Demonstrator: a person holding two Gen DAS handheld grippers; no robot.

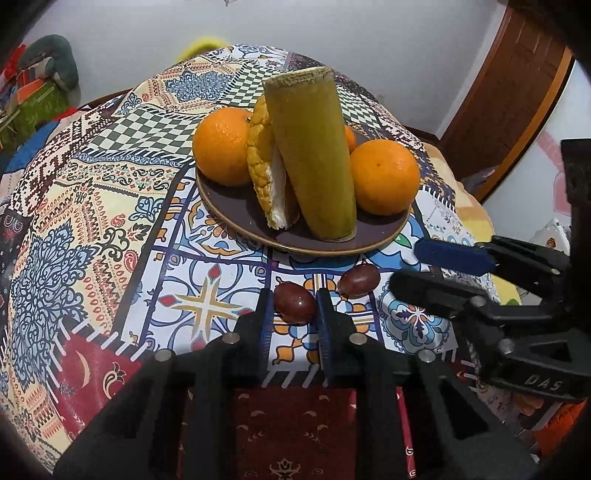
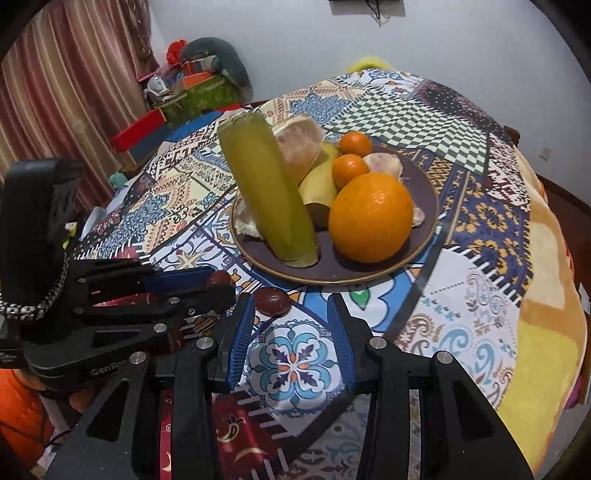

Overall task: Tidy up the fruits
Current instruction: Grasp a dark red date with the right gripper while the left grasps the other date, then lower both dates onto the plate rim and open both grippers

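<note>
1. Left wrist view, nearest: left gripper [image 1: 294, 309] low over the counter [image 1: 207, 306], fingers [image 1: 264, 314] closed in on either side of a dark red fruit [image 1: 294, 302], pads at its flanks; contact looks likely but cannot be confirmed.
2. Just right of it, a second dark red fruit [image 1: 359, 280] lying loose on the cloth, close to the plate's near rim.
3. Right wrist view: right gripper [image 2: 291, 338] with fingers [image 2: 242, 332] spread wide apart, holding nothing, the loose fruit [image 2: 272, 301] just ahead of the left fingertip.
4. Covering the counter, a patchwork tablecloth [image 2: 480, 288] of floral tiles, paisley, checkerboard and red panels.
5. Further on, a dark brown plate [image 1: 236, 210] with gold rim, piled with a big orange [image 1: 384, 176], another orange [image 1: 223, 146], a tall green-yellow cylinder [image 1: 312, 155] leaning upright and a peeled rind piece [image 1: 264, 166] propped against it.
6. Seen from the right wrist, behind those: a banana [image 2: 319, 181], two small tangerines [image 2: 349, 170] and peeled citrus segments [image 2: 299, 142].
7. Beyond the counter's far edge, stacked boxes and cushions [image 2: 199, 85] in the corner, a striped curtain [image 2: 70, 81] at left, a pale wall [image 1: 295, 26], a wooden door [image 1: 517, 92] at right.
</note>
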